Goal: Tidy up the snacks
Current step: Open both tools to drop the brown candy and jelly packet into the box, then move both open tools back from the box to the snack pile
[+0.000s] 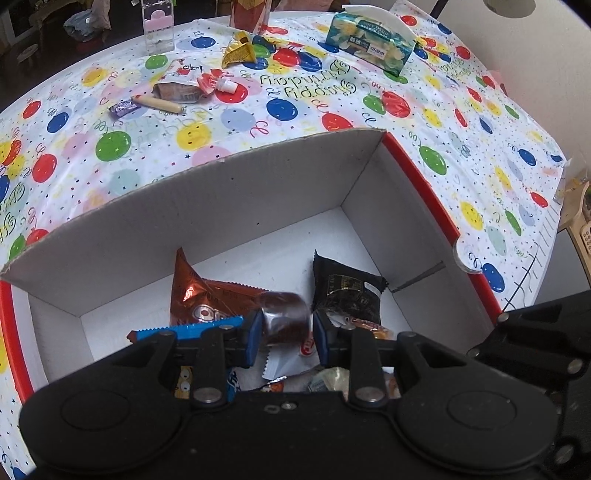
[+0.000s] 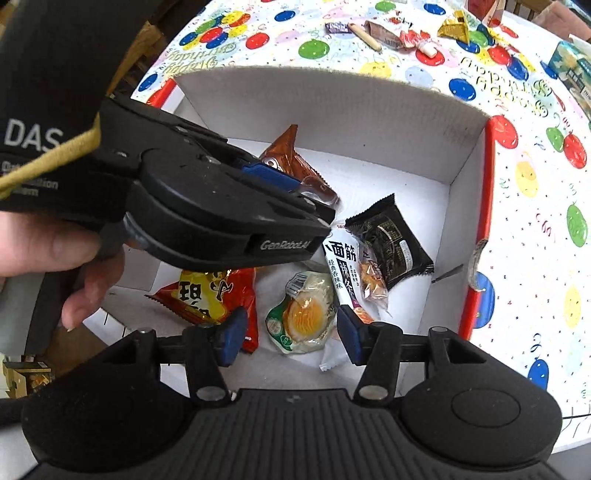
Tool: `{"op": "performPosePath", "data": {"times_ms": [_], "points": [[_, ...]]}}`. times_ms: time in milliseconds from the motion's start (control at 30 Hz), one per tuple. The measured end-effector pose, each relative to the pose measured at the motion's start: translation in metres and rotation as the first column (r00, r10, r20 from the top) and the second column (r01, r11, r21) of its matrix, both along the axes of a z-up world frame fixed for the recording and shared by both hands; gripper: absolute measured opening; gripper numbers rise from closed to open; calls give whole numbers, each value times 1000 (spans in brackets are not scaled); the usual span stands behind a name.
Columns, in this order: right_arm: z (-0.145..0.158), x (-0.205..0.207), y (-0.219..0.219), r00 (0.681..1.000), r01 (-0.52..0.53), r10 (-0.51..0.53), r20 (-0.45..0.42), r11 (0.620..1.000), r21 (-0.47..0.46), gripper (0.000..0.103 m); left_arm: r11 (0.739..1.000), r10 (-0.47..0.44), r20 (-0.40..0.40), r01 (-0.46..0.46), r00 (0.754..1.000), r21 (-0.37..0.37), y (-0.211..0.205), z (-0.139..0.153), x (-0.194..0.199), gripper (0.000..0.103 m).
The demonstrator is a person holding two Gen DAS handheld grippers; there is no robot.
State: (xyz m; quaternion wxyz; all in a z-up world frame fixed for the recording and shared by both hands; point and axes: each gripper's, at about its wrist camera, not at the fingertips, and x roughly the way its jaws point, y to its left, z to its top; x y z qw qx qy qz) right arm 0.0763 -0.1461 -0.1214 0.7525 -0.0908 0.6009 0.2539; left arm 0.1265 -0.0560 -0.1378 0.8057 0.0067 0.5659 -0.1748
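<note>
Left wrist view: the left tool [image 1: 284,332] hung over the box [image 1: 207,206], its pads pinching a brown snack [image 1: 284,314]. A black packet [image 1: 345,291] lay by the box's right wall.

Right wrist view: the right tool [image 2: 291,332] hung spread and empty over an egg pack [image 2: 303,317] near the box's front edge. A sausage [image 2: 364,35] lay at the tabletop's far edge.

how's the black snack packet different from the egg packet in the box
The black snack packet is dark with gold print and squarish; the egg packet is clear and rounded, showing a halved egg. The black one lies near the box's right wall, the egg one between the right gripper's fingers. Both are sealed, inside the box.
</note>
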Motion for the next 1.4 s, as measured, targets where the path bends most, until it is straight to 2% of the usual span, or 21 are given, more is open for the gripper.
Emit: {"op": "performPosePath", "data": {"times_ms": [100,333,500,633,767,867,1033,1167,1333,1400], "points": [[8,-1,-6,1000,3,-3,8,1000,13,57,1000,7,4,-7,1000,-20,2,4,-2,30],[31,1,-25,999,12,-14,45,999,42,58,999,16,31,-15,999,-38,7,19,-8,35],[54,5,-34,995,38,-44,88,997,64,58,999,18,87,-14,996,-50,9,39,-14,57],[69,13,-45,990,58,-68,125,995,85,58,998,25,120,-18,992,-62,11,55,-15,58],[85,21,-54,981,77,-95,167,991,107,70,998,28,160,-19,987,-59,12,70,-16,64],[94,27,-58,977,85,-106,185,989,118,71,998,35,190,-25,981,-56,11,80,-14,69],[105,41,-61,972,88,-111,207,989,120,76,998,51,237,-45,970,-33,10,94,-7,74],[109,57,-66,970,96,-121,210,987,125,77,997,75,255,-69,964,-32,13,100,4,86],[111,84,-69,969,99,-123,215,988,121,79,995,96,269,-96,958,-13,14,104,23,92],[111,97,-72,968,102,-128,215,987,127,81,994,104,281,-107,954,-5,14,105,31,98]]}}
